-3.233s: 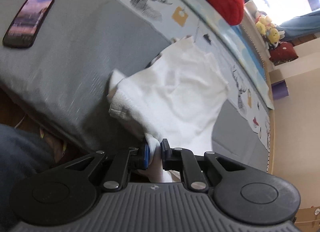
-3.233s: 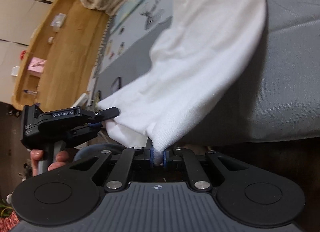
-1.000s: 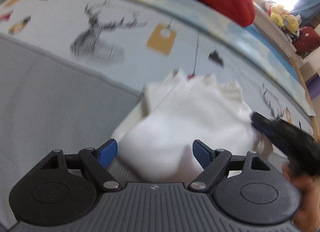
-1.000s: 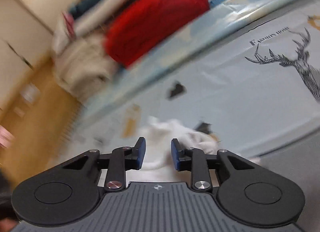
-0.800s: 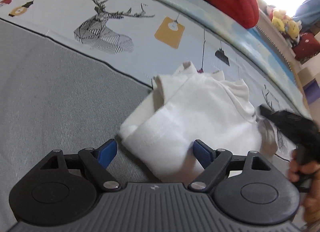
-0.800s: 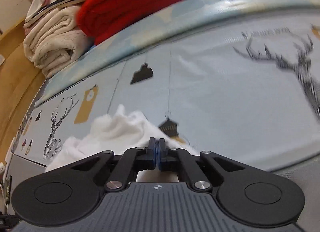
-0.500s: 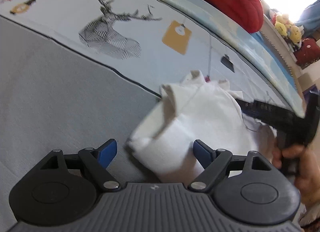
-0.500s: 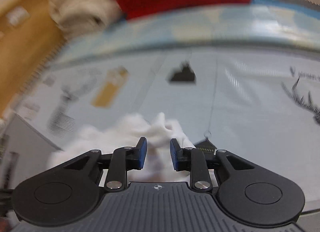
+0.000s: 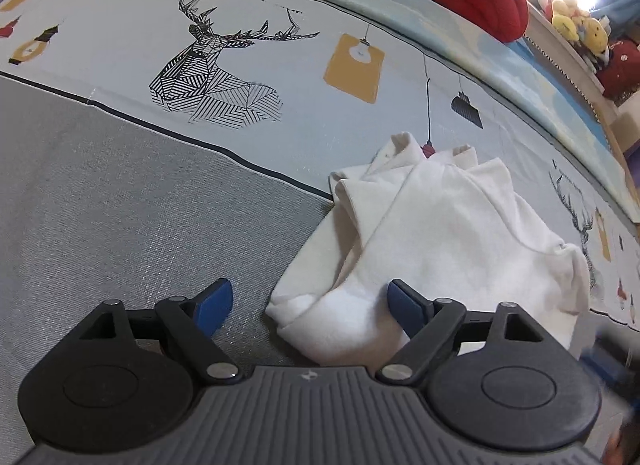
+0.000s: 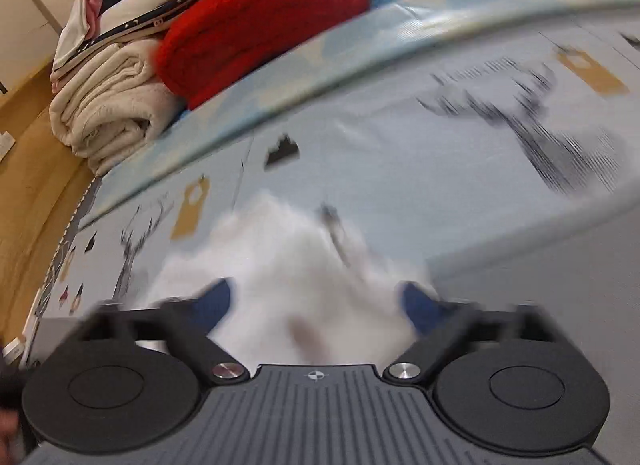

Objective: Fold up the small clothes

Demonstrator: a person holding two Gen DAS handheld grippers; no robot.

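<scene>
- The bed cover [image 9: 120, 205] is grey in the lower left of the left view and pale blue higher up, with a black line between them.
- A striped deer print [image 9: 212, 77] and a yellow tag print [image 9: 354, 67] sit on the pale part.
- A red cushion [image 10: 256, 21] lies at the top of the right view, with rolled cream towels [image 10: 108, 105] to its left and a wood floor [image 10: 28, 169] at the far left.
- Yellow toys [image 9: 572, 25] sit at the top right of the left view.
- The white shirt [image 9: 432, 241] lies bunched in the lower right middle of the left view, over the black line.
- The left tongs [image 9: 306, 303] are wide open and hold nothing; the shirt's near corner lies between the blue tips.
- The right tongs [image 10: 316, 303] are wide open too, with the shirt [image 10: 288, 265] between the tips. This view is blurry.
- Three seconds ago both tongs were pinched shut on the shirt and held it up. Now it rests on the bed.
- Half a second ago the right tongs were only a little open.
- The grey part to the left of the shirt has nothing on it.
</scene>
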